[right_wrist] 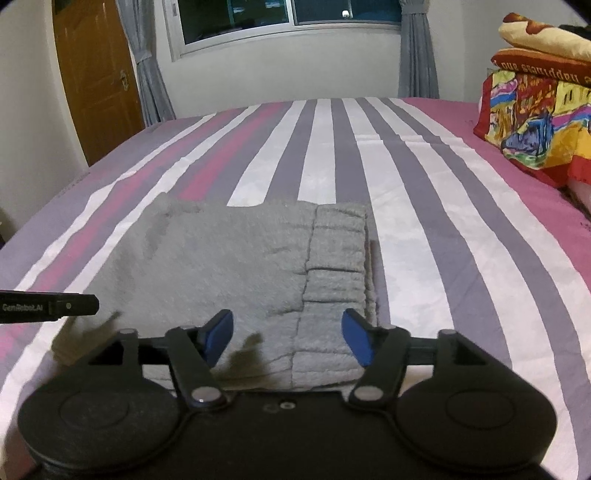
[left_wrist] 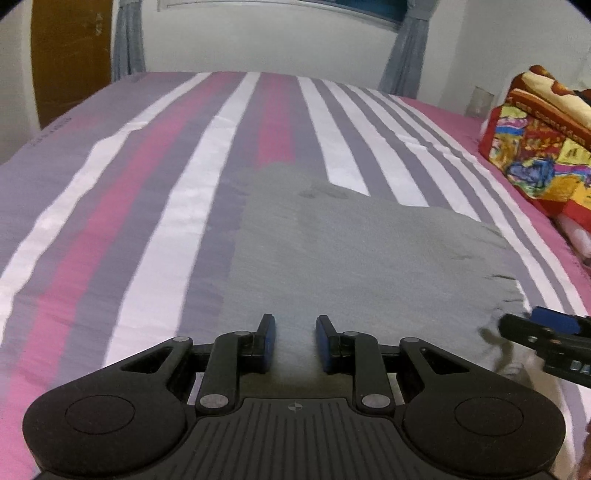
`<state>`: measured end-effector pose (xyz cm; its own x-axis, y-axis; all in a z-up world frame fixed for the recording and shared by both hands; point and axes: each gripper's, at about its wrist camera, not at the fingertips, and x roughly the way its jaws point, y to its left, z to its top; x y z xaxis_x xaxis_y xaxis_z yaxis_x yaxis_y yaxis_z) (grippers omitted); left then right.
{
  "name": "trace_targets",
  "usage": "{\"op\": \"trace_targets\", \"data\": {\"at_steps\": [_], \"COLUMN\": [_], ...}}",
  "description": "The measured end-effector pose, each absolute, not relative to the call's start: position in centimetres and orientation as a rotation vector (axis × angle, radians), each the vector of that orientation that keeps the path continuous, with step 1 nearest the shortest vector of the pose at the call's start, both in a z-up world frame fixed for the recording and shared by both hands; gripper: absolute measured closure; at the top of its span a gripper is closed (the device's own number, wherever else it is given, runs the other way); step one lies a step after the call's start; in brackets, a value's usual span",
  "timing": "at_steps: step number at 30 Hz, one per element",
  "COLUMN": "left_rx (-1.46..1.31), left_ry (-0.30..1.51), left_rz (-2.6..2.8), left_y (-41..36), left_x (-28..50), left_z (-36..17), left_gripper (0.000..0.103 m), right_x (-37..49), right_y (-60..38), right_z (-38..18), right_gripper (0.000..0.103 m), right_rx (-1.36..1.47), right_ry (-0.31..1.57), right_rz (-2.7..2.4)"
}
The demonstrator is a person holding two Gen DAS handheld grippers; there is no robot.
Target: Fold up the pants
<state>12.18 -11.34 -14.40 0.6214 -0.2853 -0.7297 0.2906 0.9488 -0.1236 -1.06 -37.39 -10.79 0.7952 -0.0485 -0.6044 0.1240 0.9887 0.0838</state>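
Grey pants (right_wrist: 229, 266) lie flat on the striped bed, with the ribbed waistband (right_wrist: 336, 258) at their right side. In the left wrist view the pants (left_wrist: 351, 258) spread ahead and to the right. My left gripper (left_wrist: 294, 338) is open and empty, low over the near left part of the pants. My right gripper (right_wrist: 287, 336) is open and empty, low over the near edge by the waistband. The right gripper also shows at the right edge of the left wrist view (left_wrist: 546, 332). The left gripper's finger (right_wrist: 70, 305) shows at the left of the right wrist view.
The bed (right_wrist: 424, 221) has pink, grey and white stripes. A stack of colourful folded blankets (right_wrist: 535, 110) sits at the far right of the bed. A wooden door (right_wrist: 96, 81), a window (right_wrist: 288, 18) and grey curtains stand beyond the bed.
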Motion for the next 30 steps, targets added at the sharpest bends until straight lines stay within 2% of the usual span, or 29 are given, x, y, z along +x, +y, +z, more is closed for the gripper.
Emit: {"op": "trace_targets", "data": {"at_steps": [3, 16, 18, 20, 21, 26, 30], "left_rx": [-0.001, 0.001, 0.0, 0.006, -0.002, -0.04, -0.103], "left_ry": [0.848, 0.838, 0.85, 0.855, 0.85, 0.889, 0.935], "left_rz": [-0.32, -0.286, -0.289, -0.266, -0.261, -0.33, -0.376], "left_y": [-11.0, -10.4, -10.1, -9.8, -9.6, -9.4, -9.1], "left_x": [12.6, 13.2, 13.5, 13.7, 13.7, 14.3, 15.2], "left_z": [-14.6, -15.1, -15.3, -15.7, -15.8, -16.8, -17.8], "left_gripper": [0.078, 0.078, 0.072, 0.038, 0.034, 0.033, 0.033], "right_x": [-1.3, -1.0, -0.7, -0.3, -0.1, 0.2, 0.3], "right_y": [-37.7, -40.7, -40.9, -41.2, -41.3, -42.4, -43.5], "right_z": [-10.5, -11.9, -12.2, -12.5, -12.7, -13.5, -13.9], "right_gripper": [0.028, 0.022, 0.02, 0.017, 0.016, 0.013, 0.015], "right_rx": [0.124, 0.245, 0.266, 0.286, 0.295, 0.366, 0.453], "right_ry": [0.643, 0.709, 0.724, 0.747, 0.753, 0.783, 0.797], "right_rz": [-0.105, -0.122, -0.111, -0.096, -0.091, -0.063, -0.028]}}
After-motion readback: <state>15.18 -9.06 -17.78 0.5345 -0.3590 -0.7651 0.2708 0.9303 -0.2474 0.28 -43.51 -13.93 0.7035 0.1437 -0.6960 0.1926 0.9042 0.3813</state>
